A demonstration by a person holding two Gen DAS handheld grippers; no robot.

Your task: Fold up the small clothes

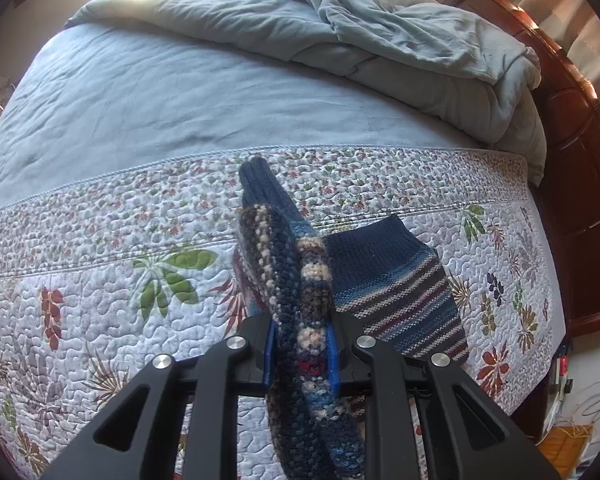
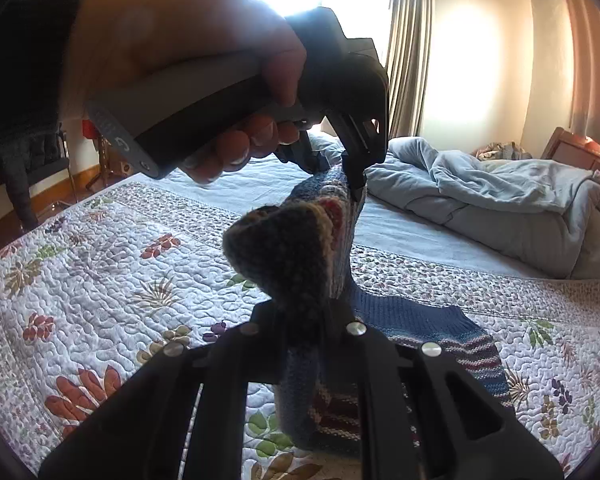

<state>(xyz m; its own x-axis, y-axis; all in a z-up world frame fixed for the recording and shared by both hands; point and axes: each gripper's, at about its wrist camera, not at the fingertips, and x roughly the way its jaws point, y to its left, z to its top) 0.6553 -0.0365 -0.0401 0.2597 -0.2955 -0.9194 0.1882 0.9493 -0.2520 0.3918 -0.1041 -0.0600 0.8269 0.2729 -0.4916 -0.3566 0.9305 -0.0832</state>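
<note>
- Folding is under way: one knitted sock point(image 1: 300, 300) is held lifted above the floral quilt point(image 1: 100, 320), clamped at one end by the left gripper point(image 1: 302, 344) and at the other by the right gripper point(image 2: 304, 320), both closed on the knit.
- Next, the ends probably need bringing together.
- A second sock point(image 1: 400, 292), striped, lies flat on the quilt, near right.

a bed point(image 1: 140, 92) carries a floral quilt point(image 1: 100, 320), a rumpled grey comforter point(image 1: 400, 40) and a striped sock point(image 1: 400, 300).
</note>
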